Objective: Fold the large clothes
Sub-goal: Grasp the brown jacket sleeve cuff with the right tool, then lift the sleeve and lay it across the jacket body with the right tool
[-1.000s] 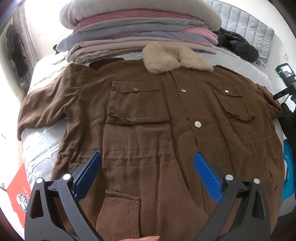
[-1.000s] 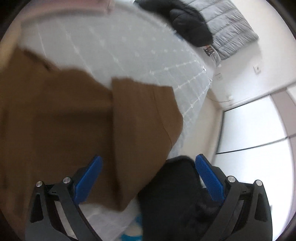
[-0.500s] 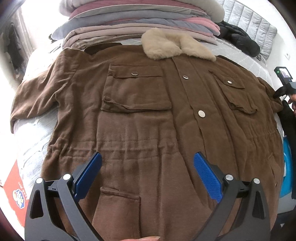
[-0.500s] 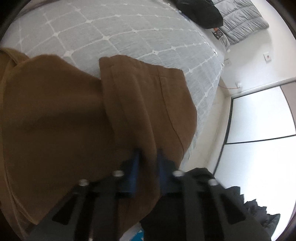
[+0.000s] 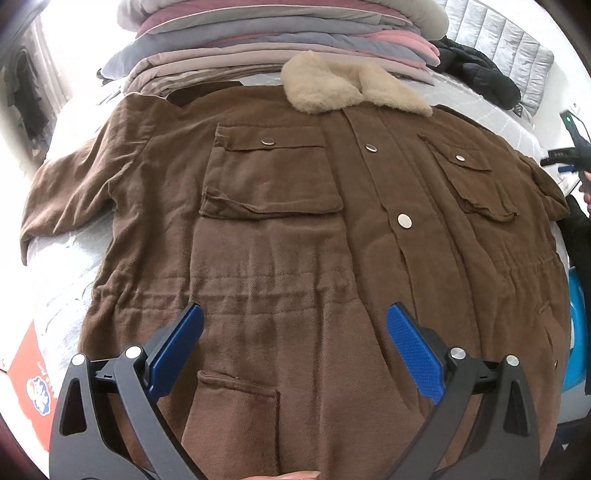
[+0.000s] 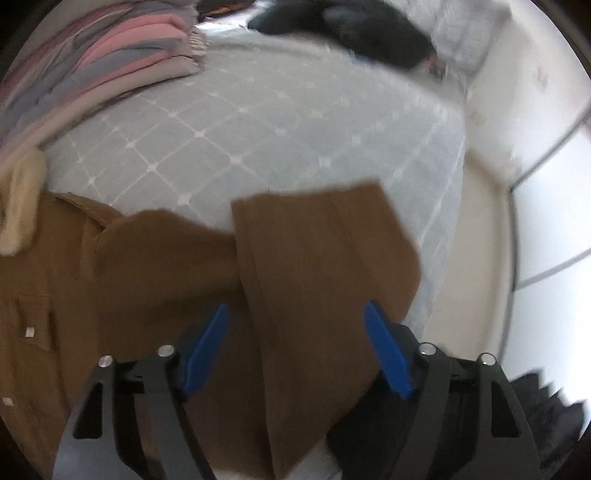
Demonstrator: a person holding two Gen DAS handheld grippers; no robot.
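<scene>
We see a large brown jacket (image 5: 295, 229) spread front-up across the bed (image 6: 280, 122), its cream fleece collar (image 5: 343, 86) lying at the far end, just in front of a stack of folded clothes (image 5: 280, 40) in grey, pink and mauve. Snap buttons run down the closed front, and a flapped chest pocket (image 5: 273, 177) sits on either side of them. One sleeve (image 5: 70, 192) lies out toward the left edge of the bed in the left wrist view. Our left gripper (image 5: 295, 347) hangs above the lower part of the jacket with its blue fingers (image 5: 177, 343) spread wide, the cloth lying flat beneath them and nothing caught between. In the blurred right wrist view, our right gripper (image 6: 295, 347) is over the jacket's other sleeve (image 6: 325, 273), which lies folded at the bed's edge over the grey quilted cover. Its jaws have just been opening, and the blue fingers (image 6: 386, 350) now stand well apart on either side of the sleeve; the cloth passes between them, but they do not press on it. A dark garment (image 6: 354, 33) lies at the far corner of the bed. A red box (image 5: 29, 380) shows beside the bed at the lower left of the left wrist view, and the right gripper appears small at that view's far right edge.
</scene>
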